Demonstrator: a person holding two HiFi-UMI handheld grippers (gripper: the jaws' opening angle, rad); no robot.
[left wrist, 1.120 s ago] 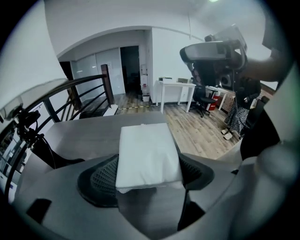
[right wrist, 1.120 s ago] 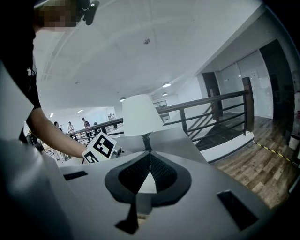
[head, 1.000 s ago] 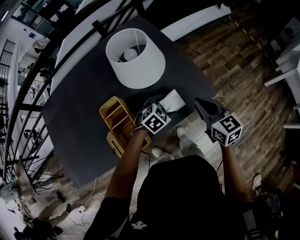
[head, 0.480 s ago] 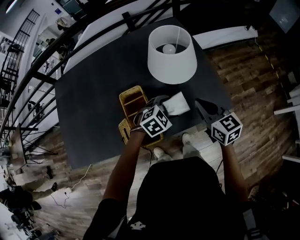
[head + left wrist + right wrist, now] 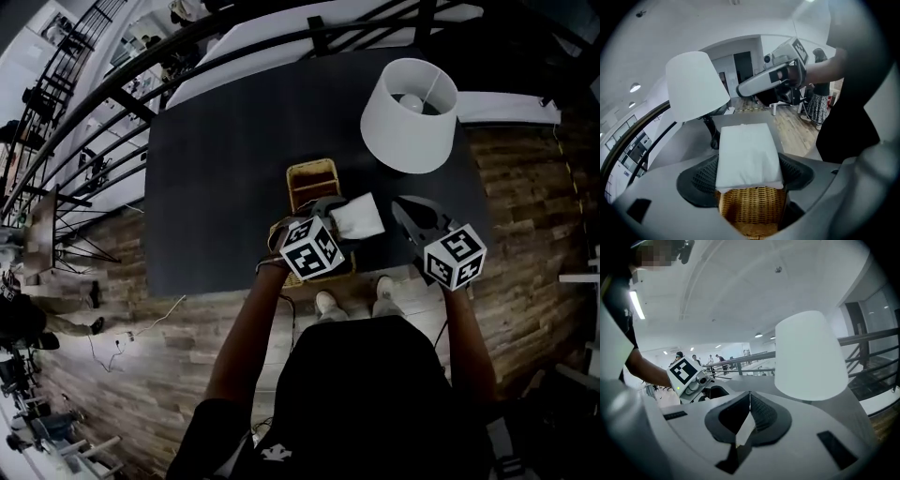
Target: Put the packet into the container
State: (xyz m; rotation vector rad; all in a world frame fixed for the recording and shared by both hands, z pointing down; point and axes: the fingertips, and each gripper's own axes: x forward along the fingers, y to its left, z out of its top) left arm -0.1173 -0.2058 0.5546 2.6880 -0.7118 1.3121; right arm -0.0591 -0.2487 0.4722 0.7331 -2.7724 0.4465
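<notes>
We think the packet (image 5: 747,154) is light and soft, like a small white pillow, because it looks puffy and its edges bend a little. Its skin looks smooth, so it could slip if we hold it too loosely, and it could squash if we squeeze too hard. The best place to hold it looks like its short end, with one pad on each long side, and that is how we have it. The left gripper (image 5: 749,178) has its jaws partly apart and pressed on both sides of the packet's near end, and the rest of the packet sticks out in front. The packet is up in the air, just above the basket (image 5: 752,208) and by its right rim, not inside yet. The right gripper (image 5: 750,401) waits well to the right of the basket with its tips touching and nothing in them. The lamp (image 5: 410,114) stands past the basket's far end and to its right, on the same dark table (image 5: 225,169). A second ago our left gripper was off to the right of the basket's near end. Now it is over that near end, and the packet has come closer to the basket's rim. The grip on the packet looks the same, and the right gripper has stayed shut to the basket's right.
</notes>
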